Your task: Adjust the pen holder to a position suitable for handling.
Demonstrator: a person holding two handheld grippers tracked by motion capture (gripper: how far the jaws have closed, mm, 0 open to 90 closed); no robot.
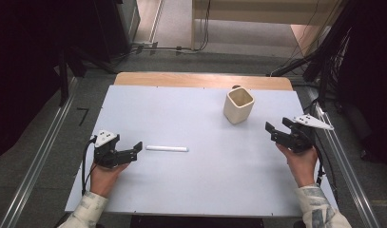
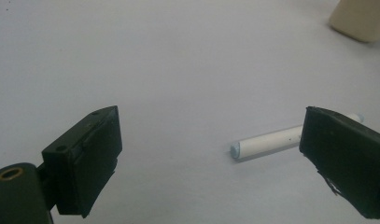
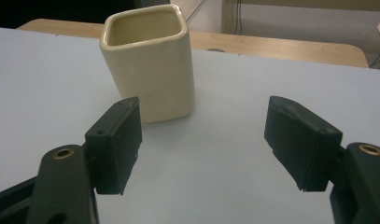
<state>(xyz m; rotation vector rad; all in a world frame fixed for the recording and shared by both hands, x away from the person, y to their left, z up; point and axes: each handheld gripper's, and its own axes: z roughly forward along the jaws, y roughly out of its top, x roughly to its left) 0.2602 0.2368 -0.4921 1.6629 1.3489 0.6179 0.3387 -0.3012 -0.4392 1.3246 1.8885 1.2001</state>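
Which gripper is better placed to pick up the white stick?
Left. The left gripper is open and just beside the white stick; the right gripper is far across the table, near the cream cup.

Cup [image 1: 238,105] upright on table [image 1: 191,190], far right of centre. Chalk stick [image 1: 167,148] lies flat nearer the person, left of centre, well apart from cup. Left gripper [image 1: 136,148] just left of stick; right gripper [image 1: 275,128] right of cup.
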